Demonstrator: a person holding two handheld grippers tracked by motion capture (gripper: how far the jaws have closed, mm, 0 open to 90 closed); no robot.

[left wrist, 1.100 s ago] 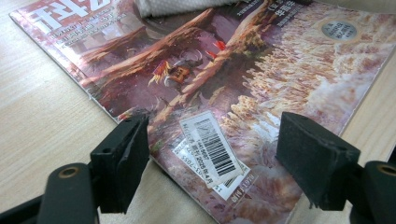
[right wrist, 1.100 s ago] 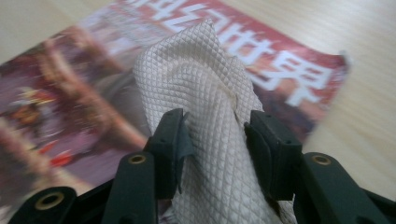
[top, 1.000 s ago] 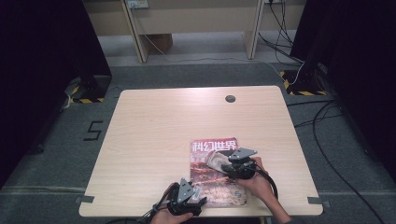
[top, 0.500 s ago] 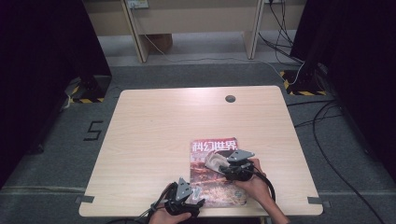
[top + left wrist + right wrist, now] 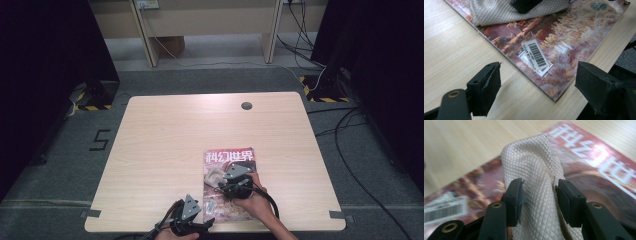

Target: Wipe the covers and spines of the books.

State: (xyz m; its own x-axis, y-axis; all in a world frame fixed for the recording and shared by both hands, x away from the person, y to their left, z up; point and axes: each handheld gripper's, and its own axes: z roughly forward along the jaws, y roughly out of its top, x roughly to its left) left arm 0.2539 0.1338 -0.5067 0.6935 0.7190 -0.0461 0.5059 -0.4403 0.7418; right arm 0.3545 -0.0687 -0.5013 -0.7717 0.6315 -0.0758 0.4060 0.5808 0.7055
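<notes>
High view, against 1 s ago: right gripper (image 5: 226, 186) shifted slightly across magazine (image 5: 229, 184), jaws clamped on white cloth (image 5: 536, 192). Left gripper (image 5: 537, 91) jaws just opened wider, nothing between, straddling magazine's near corner at bench (image 5: 165, 145) front edge. Magazine near front edge, right of centre. Far and left bench bare.

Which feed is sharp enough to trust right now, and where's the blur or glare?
Left gripper view: sharp on the magazine, barcode label crisp. Right gripper view: cloth weave in the right claw sharp, cover behind it blurred, mild glare. High view: table evenly lit, dark surroundings.
</notes>
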